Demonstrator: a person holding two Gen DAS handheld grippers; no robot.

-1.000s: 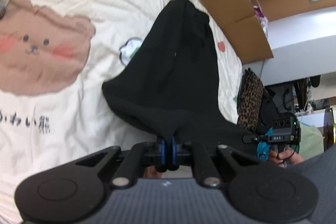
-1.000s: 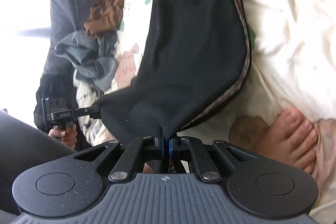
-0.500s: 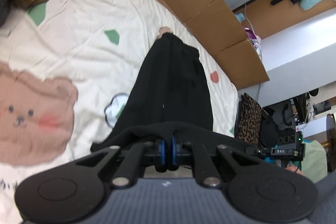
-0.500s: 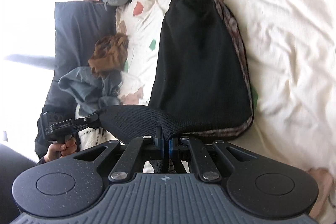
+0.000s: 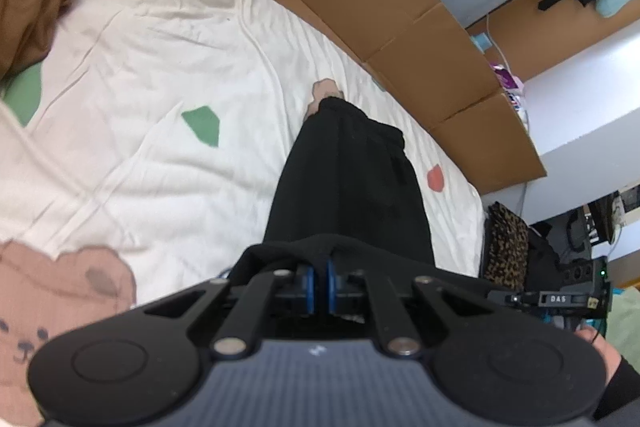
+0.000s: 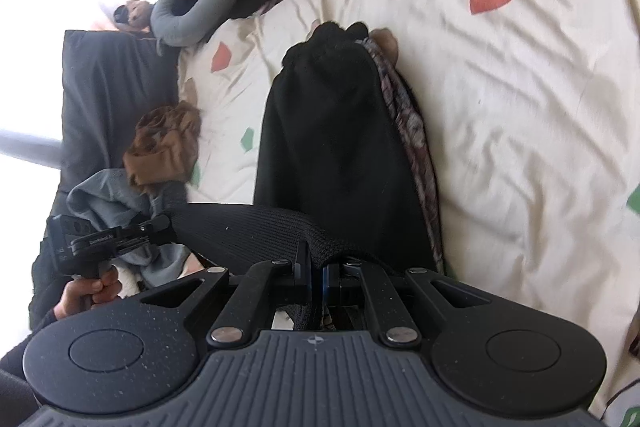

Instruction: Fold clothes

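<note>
Black trousers mid-fold, near edge pinched at both corners.

Left gripper (image 5: 319, 285) and right gripper (image 6: 316, 277) each have jaws clamped on the black trousers (image 6: 336, 151), holding that end raised above the rest, which lies along the bed (image 6: 520, 115). The fold appears half made; laying down and smoothing remain.

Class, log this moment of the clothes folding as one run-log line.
left gripper: shut on black garment | right gripper: shut on black garment | near edge lifted, far end on bedsheet | fold unfinished
</note>
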